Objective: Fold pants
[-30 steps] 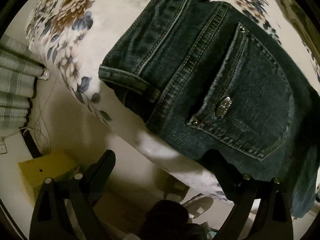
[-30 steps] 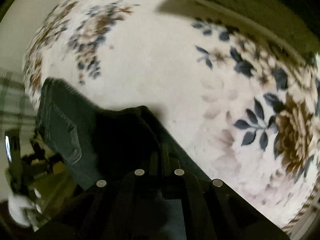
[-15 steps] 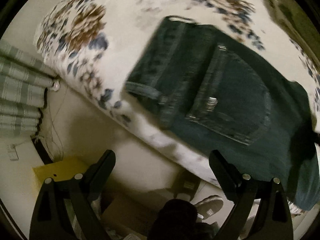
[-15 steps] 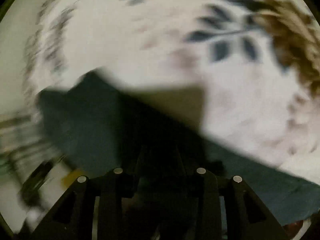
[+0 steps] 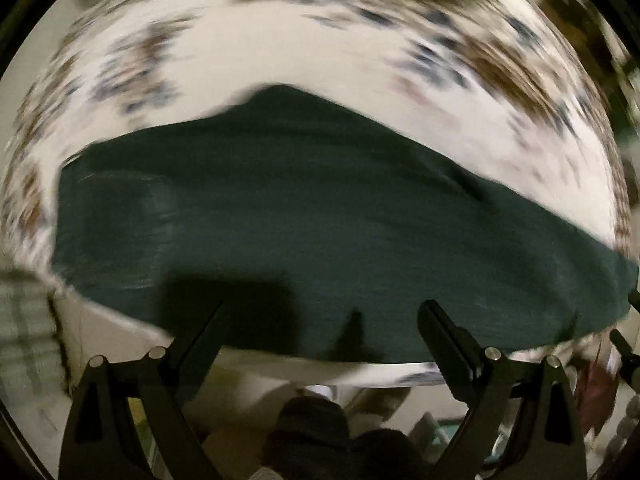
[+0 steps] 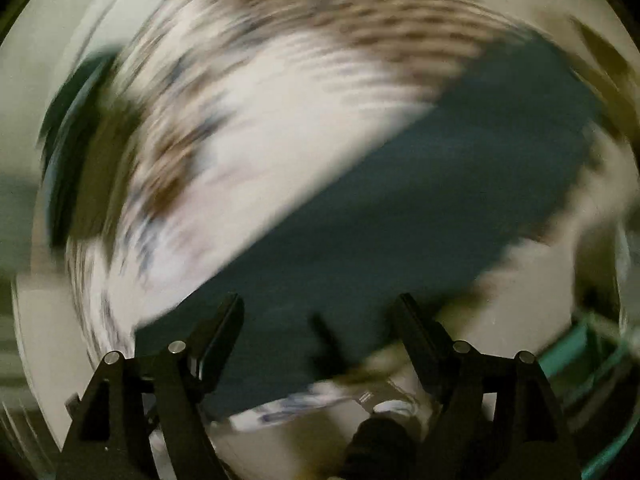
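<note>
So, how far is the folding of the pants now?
Done, it seems: the pants lie flat as one dark panel on the floral bedspread, apparently already folded over. In hand: nothing; the left gripper and right gripper are both open. Left: probably another fold, but blur hides the details.

A white bedspread (image 5: 328, 40) with blurred brown and blue flowers fills the upper half of the left wrist frame. At the lower left edge sits pale checked cloth (image 5: 24, 320). In the right wrist frame, a green box (image 6: 580, 356) shows at lower right. Lighting is dim.
</note>
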{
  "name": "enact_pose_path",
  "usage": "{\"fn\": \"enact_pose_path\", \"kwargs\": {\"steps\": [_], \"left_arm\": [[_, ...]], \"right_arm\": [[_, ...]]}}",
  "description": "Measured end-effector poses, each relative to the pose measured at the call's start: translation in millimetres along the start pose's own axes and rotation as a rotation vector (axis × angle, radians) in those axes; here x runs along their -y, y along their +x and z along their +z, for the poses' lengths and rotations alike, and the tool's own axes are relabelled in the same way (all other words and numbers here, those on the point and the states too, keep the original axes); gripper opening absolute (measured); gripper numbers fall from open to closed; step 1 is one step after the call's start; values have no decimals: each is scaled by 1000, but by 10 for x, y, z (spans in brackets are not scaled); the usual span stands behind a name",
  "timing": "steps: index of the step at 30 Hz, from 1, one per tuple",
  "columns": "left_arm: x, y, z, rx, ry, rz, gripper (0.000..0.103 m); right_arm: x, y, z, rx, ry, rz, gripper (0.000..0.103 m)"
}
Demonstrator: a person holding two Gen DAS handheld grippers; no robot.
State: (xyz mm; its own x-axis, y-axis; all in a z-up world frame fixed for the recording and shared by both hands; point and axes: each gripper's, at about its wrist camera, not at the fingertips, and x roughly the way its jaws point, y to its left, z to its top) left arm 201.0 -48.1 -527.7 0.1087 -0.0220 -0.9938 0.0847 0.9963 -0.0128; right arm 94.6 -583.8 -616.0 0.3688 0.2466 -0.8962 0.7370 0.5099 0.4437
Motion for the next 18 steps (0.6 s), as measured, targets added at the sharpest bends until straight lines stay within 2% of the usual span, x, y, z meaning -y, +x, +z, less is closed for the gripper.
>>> {"fn": "enact_pose_path", "kwargs": {"steps": [3,4,6,8,10,11,14,18], "left_arm": [[366,305,-26,-46,47,2,96],[448,394,-36,-54,65,17,96],[509,544,-47,-72,75,18,96],[514,663,-48,-98,73,54,96],[478,742,-45,-111,61,58,103],[440,764,-37,-115,45,46,103],[361,809,-28,-120,8,4,103],[311,824,-35,-117,-6,1,103]], "right_arm": [[1061,-138,187,106,250,98,78],[1270,-128,233,132,289,120,76],[1749,-72,379,179,369,175,61],[2070,-7,508,225,404,254,56],[2170,31,564,282,378,331,56],[2213,5,604,295,364,354,56],[2226,-2,704,298,320,404,56],[2107,101,904,306,298,445,56]]}}
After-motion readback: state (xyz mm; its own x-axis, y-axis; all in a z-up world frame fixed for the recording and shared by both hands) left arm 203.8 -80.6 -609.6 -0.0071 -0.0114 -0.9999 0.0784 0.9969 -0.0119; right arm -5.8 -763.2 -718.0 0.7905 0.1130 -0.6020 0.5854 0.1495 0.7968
